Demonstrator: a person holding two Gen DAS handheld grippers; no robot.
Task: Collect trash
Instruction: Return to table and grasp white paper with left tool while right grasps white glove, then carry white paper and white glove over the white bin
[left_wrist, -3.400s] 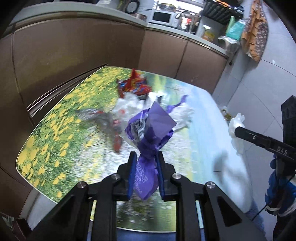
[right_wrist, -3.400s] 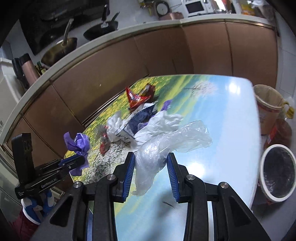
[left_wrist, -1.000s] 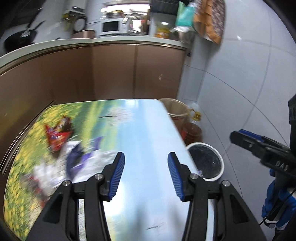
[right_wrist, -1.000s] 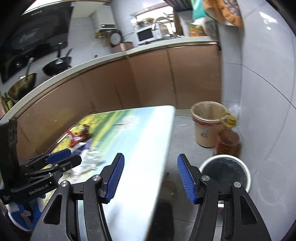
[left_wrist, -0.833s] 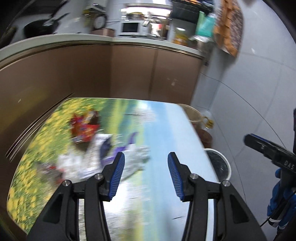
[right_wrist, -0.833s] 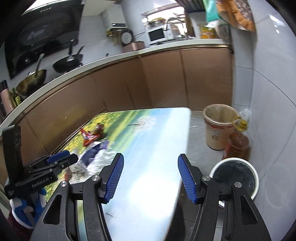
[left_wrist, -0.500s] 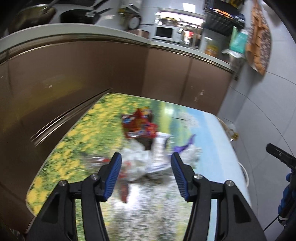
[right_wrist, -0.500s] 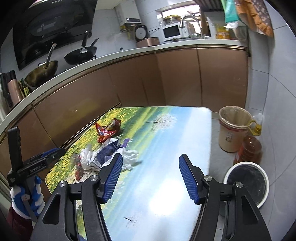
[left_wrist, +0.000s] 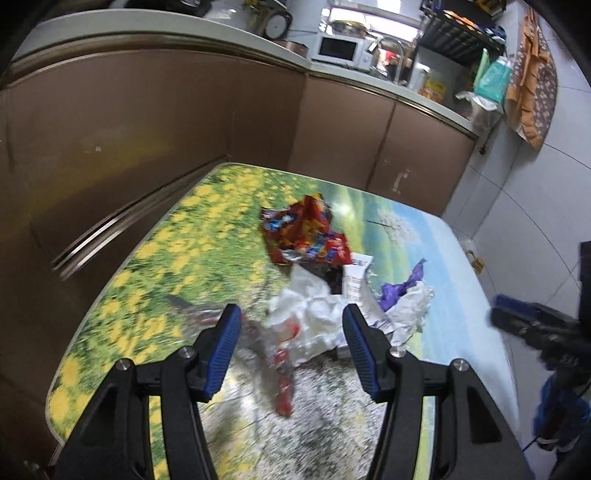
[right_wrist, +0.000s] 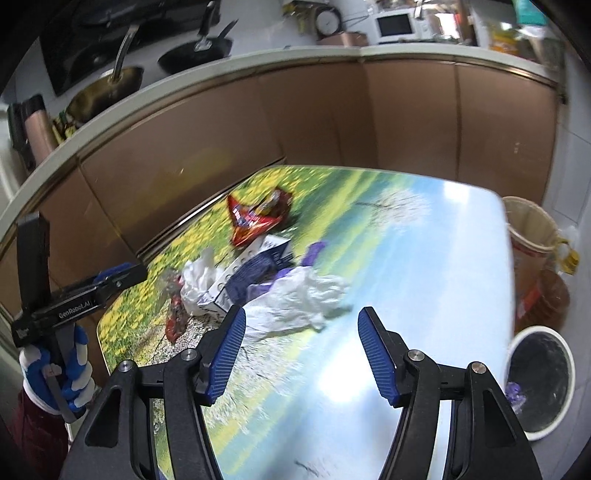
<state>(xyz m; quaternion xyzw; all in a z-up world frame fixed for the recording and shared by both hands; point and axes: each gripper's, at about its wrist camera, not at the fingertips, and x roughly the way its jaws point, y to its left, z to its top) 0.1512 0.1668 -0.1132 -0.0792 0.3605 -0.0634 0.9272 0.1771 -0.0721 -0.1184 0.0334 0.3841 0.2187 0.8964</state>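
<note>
A pile of trash lies on the flower-print table (left_wrist: 155, 258): a red snack wrapper (left_wrist: 304, 232), crumpled white plastic (left_wrist: 310, 314), a purple scrap (left_wrist: 402, 286) and a clear wrapper with red print (left_wrist: 273, 354). My left gripper (left_wrist: 291, 332) is open and empty, above the near side of the pile. My right gripper (right_wrist: 299, 343) is open and empty, over the table just right of a white plastic glove (right_wrist: 295, 295) and a blue-and-white box (right_wrist: 251, 269). The red wrapper (right_wrist: 255, 218) lies farther back.
A white bin with a black liner (right_wrist: 539, 376) stands on the floor right of the table, with a purple scrap inside. A tan bucket (right_wrist: 532, 229) and an oil bottle (right_wrist: 554, 291) stand behind it. Brown cabinets (left_wrist: 147, 122) border the table's far and left sides.
Both grippers held trash 3.4 s ago, swung to the bin and came back empty. In the last half second both have moved closer to the pile.
</note>
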